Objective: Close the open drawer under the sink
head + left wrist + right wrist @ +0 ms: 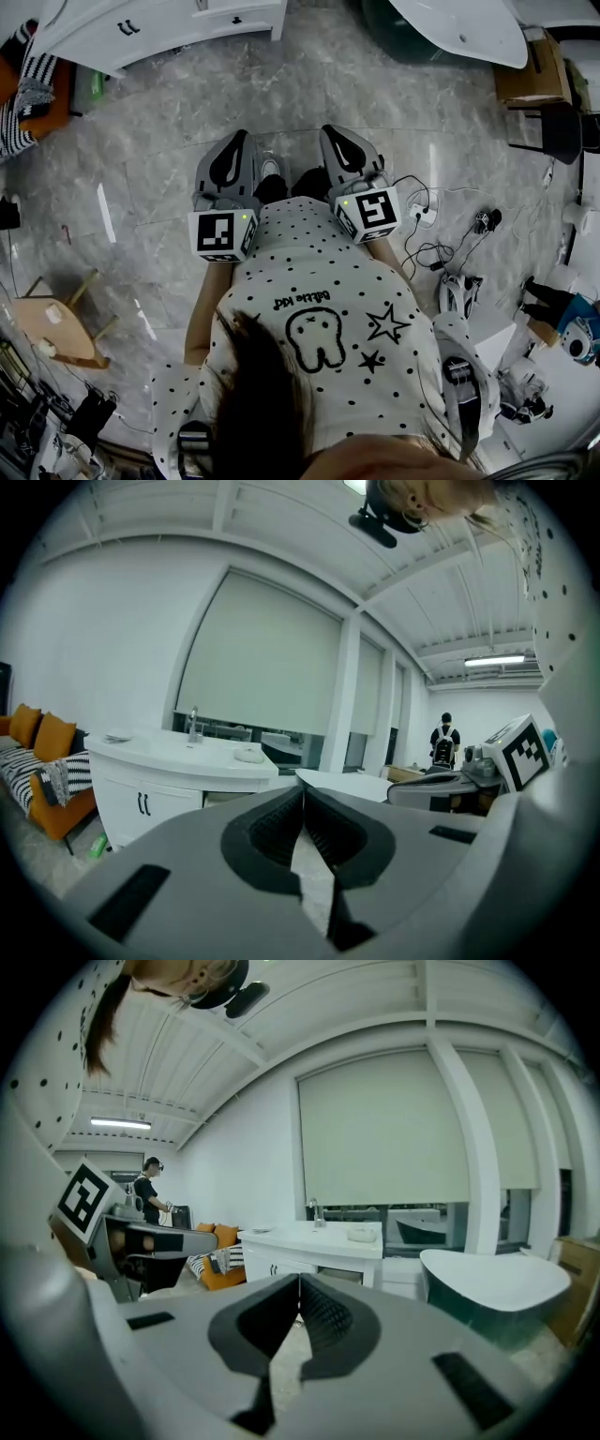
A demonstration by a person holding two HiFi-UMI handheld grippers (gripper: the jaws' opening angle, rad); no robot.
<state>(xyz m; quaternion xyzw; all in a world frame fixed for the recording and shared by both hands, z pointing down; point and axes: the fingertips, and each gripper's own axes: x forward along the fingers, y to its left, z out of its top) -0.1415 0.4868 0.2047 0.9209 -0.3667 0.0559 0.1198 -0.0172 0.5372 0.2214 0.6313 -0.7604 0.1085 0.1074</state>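
Left claw (302, 791) and right claw (299, 1281) are both closed and empty; the rigid drawer (239, 19) probably slides lightly if pushed mid-front.

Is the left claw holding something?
No, the left claw is pinched shut with nothing between its jaws.

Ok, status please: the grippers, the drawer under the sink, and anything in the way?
Left gripper shut, empty; right gripper shut, empty. Sink cabinet ahead, drawer seems open, untouched. Bare floor between; nothing in the way.
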